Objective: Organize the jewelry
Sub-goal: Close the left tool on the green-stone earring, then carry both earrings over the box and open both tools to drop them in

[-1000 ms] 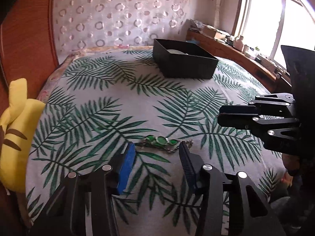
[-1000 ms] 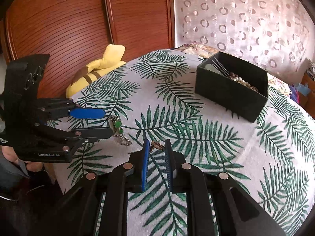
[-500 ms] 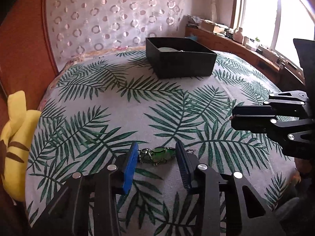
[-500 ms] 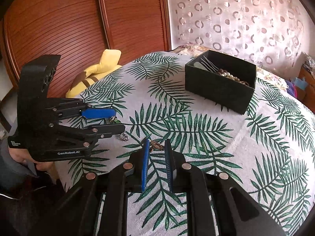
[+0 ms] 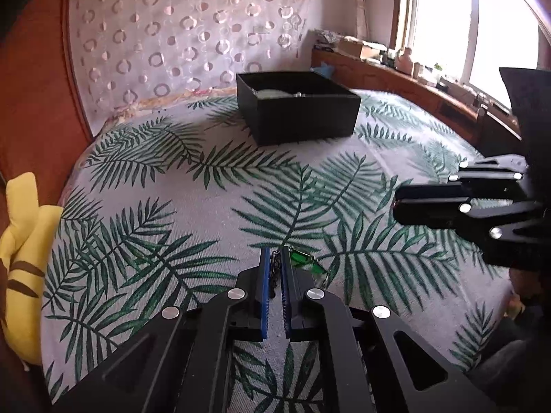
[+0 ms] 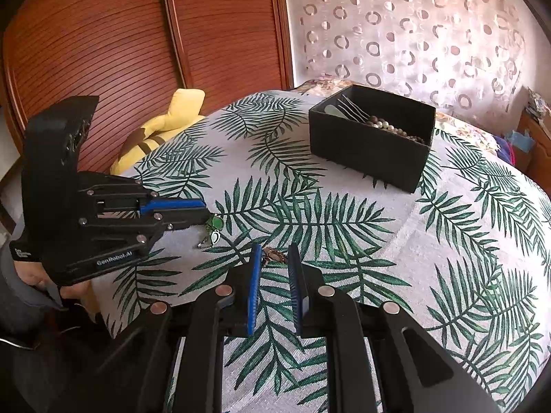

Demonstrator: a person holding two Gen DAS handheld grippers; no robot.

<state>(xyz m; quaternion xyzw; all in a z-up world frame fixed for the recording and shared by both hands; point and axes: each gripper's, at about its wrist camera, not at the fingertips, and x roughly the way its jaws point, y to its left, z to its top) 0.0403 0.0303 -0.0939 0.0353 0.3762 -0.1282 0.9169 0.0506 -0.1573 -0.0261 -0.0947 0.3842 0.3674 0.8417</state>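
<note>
My left gripper [image 5: 274, 256] is shut on the chain of a green-stone necklace [image 5: 303, 258] and holds it just above the leaf-print cloth; the green stones [image 6: 215, 223] dangle below its fingertips in the right wrist view. My right gripper [image 6: 274, 258] is partly open, with a small bronze-coloured jewel [image 6: 274, 254] lying on the cloth between its fingertips. A black box [image 6: 372, 137] at the far side holds beads and hairpins; it also shows in the left wrist view [image 5: 296, 108].
A yellow plush toy [image 6: 162, 130] lies at the cloth's left edge beside a wooden slatted wall [image 6: 137, 34]. A windowsill with small items [image 5: 413, 65] runs along the right. A patterned curtain [image 5: 189, 34] hangs behind the box.
My left gripper has closed on the green necklace and lifted it off the cloth. My right gripper has stayed over the small bronze jewel.
</note>
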